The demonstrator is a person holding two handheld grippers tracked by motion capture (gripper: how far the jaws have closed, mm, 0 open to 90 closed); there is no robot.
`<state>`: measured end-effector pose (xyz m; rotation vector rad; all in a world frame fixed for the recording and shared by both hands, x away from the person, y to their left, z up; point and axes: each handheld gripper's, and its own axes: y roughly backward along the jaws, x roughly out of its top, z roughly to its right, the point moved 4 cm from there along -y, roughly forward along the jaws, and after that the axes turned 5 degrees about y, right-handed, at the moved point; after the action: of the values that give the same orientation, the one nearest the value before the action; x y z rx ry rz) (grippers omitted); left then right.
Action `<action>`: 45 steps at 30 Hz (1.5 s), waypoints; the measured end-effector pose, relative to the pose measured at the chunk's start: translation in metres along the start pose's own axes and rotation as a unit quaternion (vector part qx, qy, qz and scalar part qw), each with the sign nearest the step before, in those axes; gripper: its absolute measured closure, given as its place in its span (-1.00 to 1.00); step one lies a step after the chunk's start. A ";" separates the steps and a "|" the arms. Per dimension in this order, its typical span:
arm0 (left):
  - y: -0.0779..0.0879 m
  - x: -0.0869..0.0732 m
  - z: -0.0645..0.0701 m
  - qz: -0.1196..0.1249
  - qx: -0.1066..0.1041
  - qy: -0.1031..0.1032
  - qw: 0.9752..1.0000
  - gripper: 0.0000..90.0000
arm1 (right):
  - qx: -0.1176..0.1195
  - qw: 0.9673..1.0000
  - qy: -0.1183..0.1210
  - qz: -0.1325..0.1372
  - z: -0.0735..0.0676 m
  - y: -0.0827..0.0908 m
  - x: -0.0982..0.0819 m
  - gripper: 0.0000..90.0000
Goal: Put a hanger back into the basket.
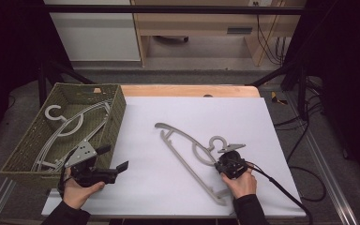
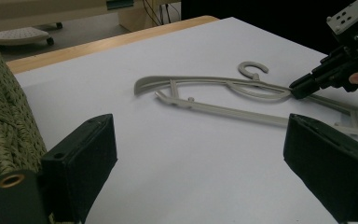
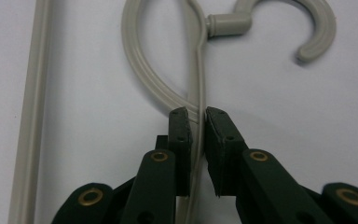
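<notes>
White surface (image 1: 168, 187), wide and flat. Woven olive basket (image 1: 117, 115) at its left edge, with grey hangers (image 1: 68, 129) inside. Grey plastic hanger (image 1: 187, 154) flat on the surface, right of centre (hook pointing away from the person). Left hand-held gripper (image 1: 115, 159) beside the basket, spread wide, holding nothing. Right hand-held gripper (image 3: 196, 116) clamped narrow on the hanger's thin arm, just below the hook (image 3: 307, 28).

Hanger (image 1: 187, 150) lies on the table (image 1: 262, 122) — basket (image 1: 115, 117) to its left, holding another hanger (image 1: 68, 126).
</notes>
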<state>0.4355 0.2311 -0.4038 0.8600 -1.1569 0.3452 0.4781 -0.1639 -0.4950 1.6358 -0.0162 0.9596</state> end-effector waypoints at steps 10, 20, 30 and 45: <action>0.003 0.002 0.001 0.004 0.000 0.000 1.000 -0.79 | 0.011 1.000 0.007 0.015 0.008 0.021 -0.003 0.50; 0.000 0.001 0.004 0.000 -0.002 -0.003 1.000 -0.80 | 0.014 1.000 0.003 -0.014 0.000 0.017 -0.026 0.47; 0.000 0.000 0.002 -0.003 0.001 -0.002 1.000 -0.79 | -0.010 0.999 0.003 -0.037 -0.004 0.015 -0.022 0.73; 0.000 0.002 0.004 -0.006 0.000 -0.006 1.000 -0.79 | 0.009 0.999 -0.015 -0.048 0.003 0.018 -0.014 0.84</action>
<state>0.4335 0.2275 -0.4014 0.8703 -1.1633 0.3304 0.4617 -0.1785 -0.4889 1.6518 0.0504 0.8636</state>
